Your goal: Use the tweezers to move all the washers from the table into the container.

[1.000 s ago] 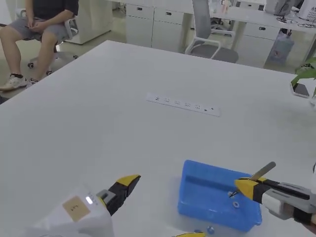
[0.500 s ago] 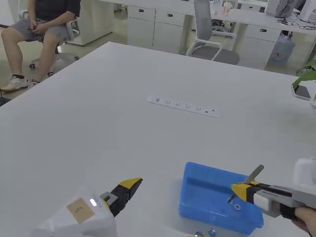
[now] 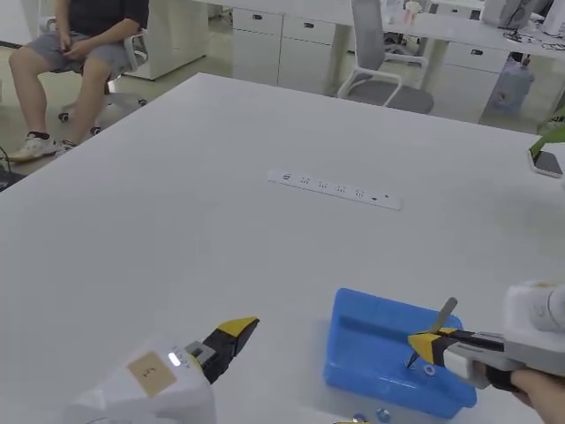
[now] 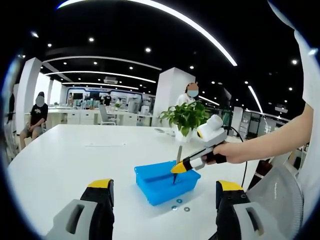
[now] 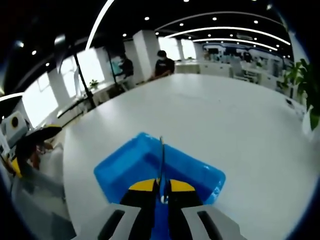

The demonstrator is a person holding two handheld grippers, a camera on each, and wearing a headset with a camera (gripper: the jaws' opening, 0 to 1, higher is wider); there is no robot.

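A blue container point(image 3: 375, 353) sits near the table's front edge. My right gripper point(image 3: 425, 345) hovers over its right part, shut on the tweezers point(image 3: 444, 314), whose tip points down into the container. A washer point(image 3: 429, 370) lies inside by the tip. Two washers point(image 3: 382, 412) lie on the table just in front of the container. In the right gripper view the tweezers point(image 5: 161, 155) run forward between closed jaws above the container point(image 5: 135, 167). My left gripper point(image 4: 165, 184) is open with nothing in it, left of the container; its fingertip point(image 3: 237, 329) shows in the head view.
A white power strip point(image 3: 334, 189) lies mid-table. A potted plant point(image 4: 186, 117) stands beyond the container at the table's right side. A person sits on a chair point(image 3: 84, 40) past the far left corner. Office chairs and cabinets point(image 3: 380, 53) stand behind the table point(image 3: 177, 203).
The tweezers in my right gripper now stand steeper over the container, their tip a little further left. My left gripper has hardly moved. The head camera has shifted slightly.
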